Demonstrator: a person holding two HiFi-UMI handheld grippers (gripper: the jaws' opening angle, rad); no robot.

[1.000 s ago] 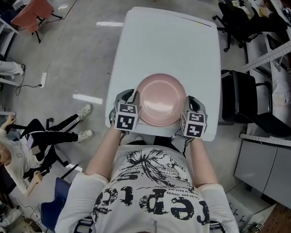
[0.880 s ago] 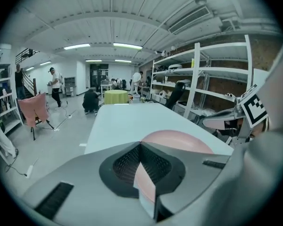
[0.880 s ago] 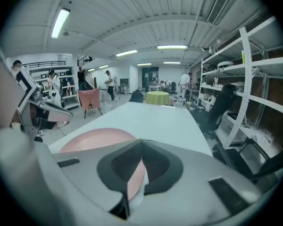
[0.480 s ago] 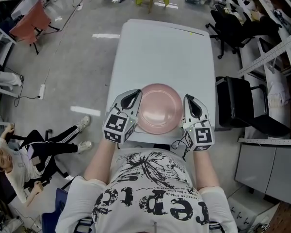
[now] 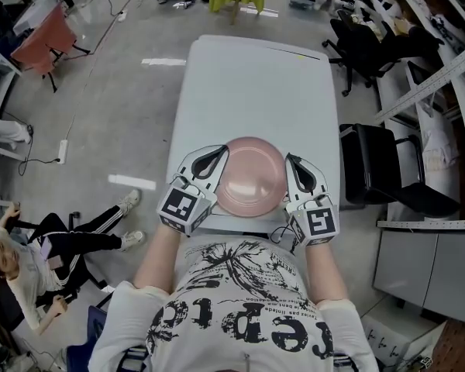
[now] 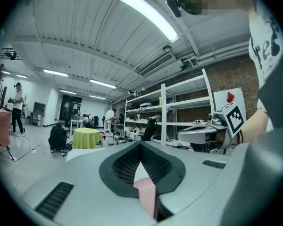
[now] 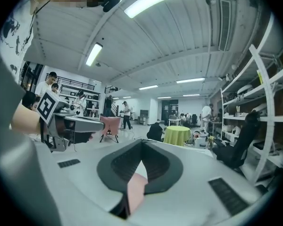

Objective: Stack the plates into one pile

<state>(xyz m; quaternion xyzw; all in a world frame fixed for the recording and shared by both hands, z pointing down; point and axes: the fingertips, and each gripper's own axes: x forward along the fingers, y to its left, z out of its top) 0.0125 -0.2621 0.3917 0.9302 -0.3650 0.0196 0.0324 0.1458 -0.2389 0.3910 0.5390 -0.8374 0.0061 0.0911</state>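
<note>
While both grippers pinch the pink plate (image 5: 250,175), it hangs between them over the near end of the white table (image 5: 248,84), close to the person (image 5: 244,301). The left gripper (image 5: 219,155) has its jaws pressed onto the plate's left rim. The right gripper (image 5: 290,163) has its jaws pressed onto the right rim. Each gripper view shows a bit of pink caught between that gripper's jaws. The plate looks flat and seems to be up off the table. No other plate shows on the table, so I cannot tell if this is one plate or a pile. I think the step in hand is carrying. The next move needs both hands to go together, at the same height, so the plate does not tip or slip out. Then it needs a soft set-down before the jaws let go.
</note>
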